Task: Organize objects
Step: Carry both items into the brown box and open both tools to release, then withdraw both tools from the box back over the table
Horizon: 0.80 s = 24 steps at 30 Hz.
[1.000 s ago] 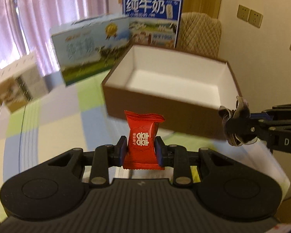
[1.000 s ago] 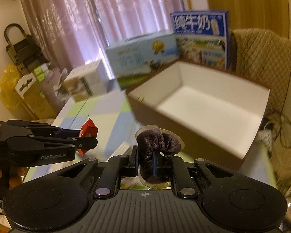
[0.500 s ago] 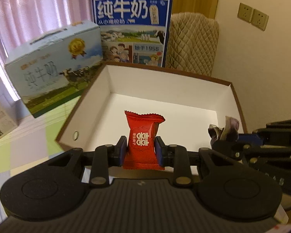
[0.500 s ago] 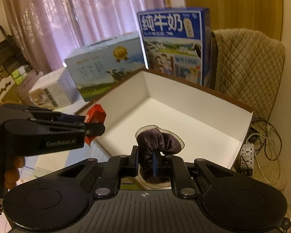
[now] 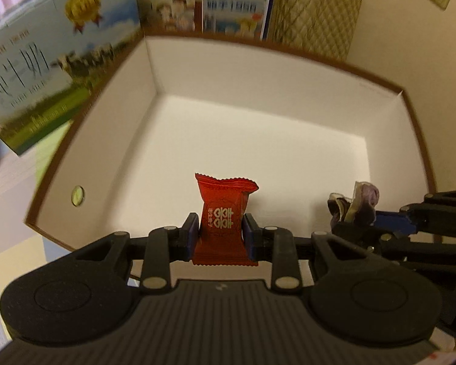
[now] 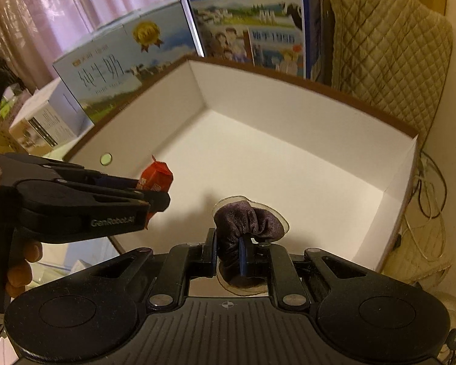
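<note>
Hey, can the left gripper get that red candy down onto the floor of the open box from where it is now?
Probably yes. The left gripper, shut on the red candy, hangs over the near edge of the box, whose white floor looks bare. The right gripper sits alongside, apart from it.

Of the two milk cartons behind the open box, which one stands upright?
The dark blue milk carton stands upright behind the box's far wall. The pale blue carton with the gold medal lies lengthwise along the box's left side.

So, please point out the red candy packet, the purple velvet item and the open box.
red candy packet (image 5: 223, 213): left wrist view, printed front.
purple velvet item (image 6: 246, 219): right wrist view, bunched fabric top.
open box (image 6: 288, 103): right wrist view, far inner wall.
</note>
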{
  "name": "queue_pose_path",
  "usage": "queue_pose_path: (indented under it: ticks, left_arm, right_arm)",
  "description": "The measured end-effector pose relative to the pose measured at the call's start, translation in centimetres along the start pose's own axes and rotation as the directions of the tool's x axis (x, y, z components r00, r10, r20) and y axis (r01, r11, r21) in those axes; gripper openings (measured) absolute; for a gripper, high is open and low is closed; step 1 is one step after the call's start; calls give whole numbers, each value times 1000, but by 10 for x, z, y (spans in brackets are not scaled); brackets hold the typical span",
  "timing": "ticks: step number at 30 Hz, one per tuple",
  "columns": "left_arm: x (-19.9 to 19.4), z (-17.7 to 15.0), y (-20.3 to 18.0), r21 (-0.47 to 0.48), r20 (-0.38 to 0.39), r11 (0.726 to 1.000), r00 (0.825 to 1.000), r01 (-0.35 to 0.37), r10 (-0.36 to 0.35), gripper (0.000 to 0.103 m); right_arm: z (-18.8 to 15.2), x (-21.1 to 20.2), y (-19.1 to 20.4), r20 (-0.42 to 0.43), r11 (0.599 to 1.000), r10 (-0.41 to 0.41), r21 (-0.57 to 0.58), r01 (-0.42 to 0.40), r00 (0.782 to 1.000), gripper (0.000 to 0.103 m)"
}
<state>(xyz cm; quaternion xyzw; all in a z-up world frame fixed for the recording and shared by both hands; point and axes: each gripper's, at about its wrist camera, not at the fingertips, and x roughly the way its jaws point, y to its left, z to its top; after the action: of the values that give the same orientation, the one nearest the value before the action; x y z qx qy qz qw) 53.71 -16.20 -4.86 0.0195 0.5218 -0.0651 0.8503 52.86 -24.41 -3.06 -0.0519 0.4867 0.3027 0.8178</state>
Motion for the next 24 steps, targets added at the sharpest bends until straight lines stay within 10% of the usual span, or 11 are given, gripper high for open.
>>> queue_pose_path:
  ticks: [21,24]
  left_arm:
    - [-16,-4,13,-18,21,999,999,-47,47,49]
    - [-27,-6,14,-24,53,998,997,-62,63,57]
  right_arm:
    - [0,7,0,-4,999,29,-30,-29,1000,10]
    - [0,2,5,33,998,6,-60,-4,999,30]
